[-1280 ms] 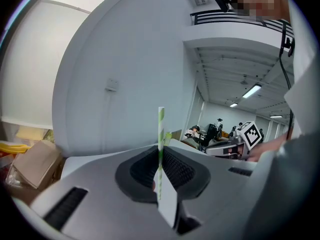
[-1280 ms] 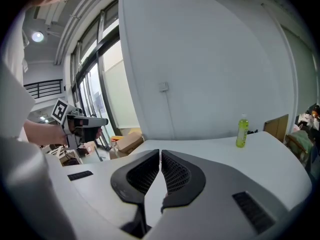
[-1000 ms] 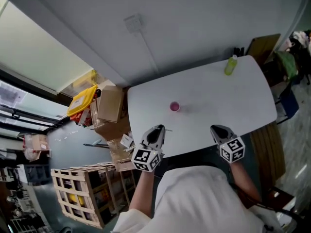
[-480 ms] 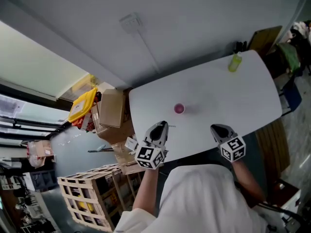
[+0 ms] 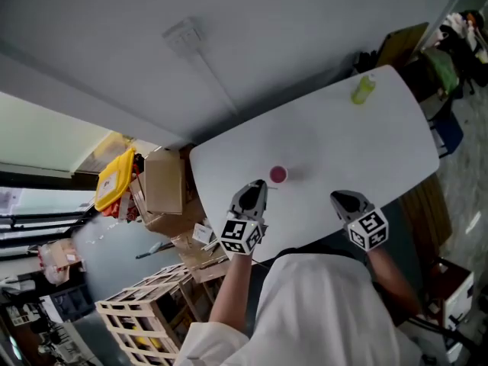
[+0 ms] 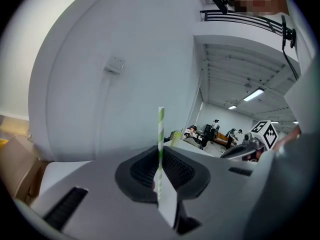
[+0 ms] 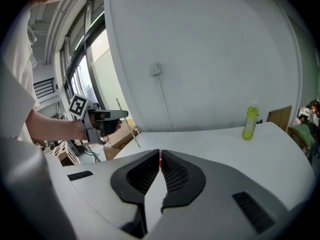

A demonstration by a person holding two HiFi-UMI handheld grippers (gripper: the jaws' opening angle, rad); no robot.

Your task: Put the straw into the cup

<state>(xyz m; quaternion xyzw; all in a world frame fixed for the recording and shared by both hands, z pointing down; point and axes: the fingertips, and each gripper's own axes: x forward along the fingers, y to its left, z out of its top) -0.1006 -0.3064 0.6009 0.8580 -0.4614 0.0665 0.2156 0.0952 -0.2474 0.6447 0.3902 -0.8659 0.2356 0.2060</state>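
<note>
The right gripper [image 7: 160, 153] has its two jaws closed together at the tips above the white worktop [image 7: 210, 144], and only a thin red sliver, too small to identify, shows in the slit. At the left a hand [image 7: 80, 129] holds the left gripper [image 7: 123, 115], which pinches a thin, tilted straw [image 7: 132, 131]. At the far right a green bottle [image 7: 251, 120] stands upright on the worktop.

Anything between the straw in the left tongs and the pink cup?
Nothing visible: only bare white table lies between the green-striped paper straw in the left tongs and the small pink cup.
</note>
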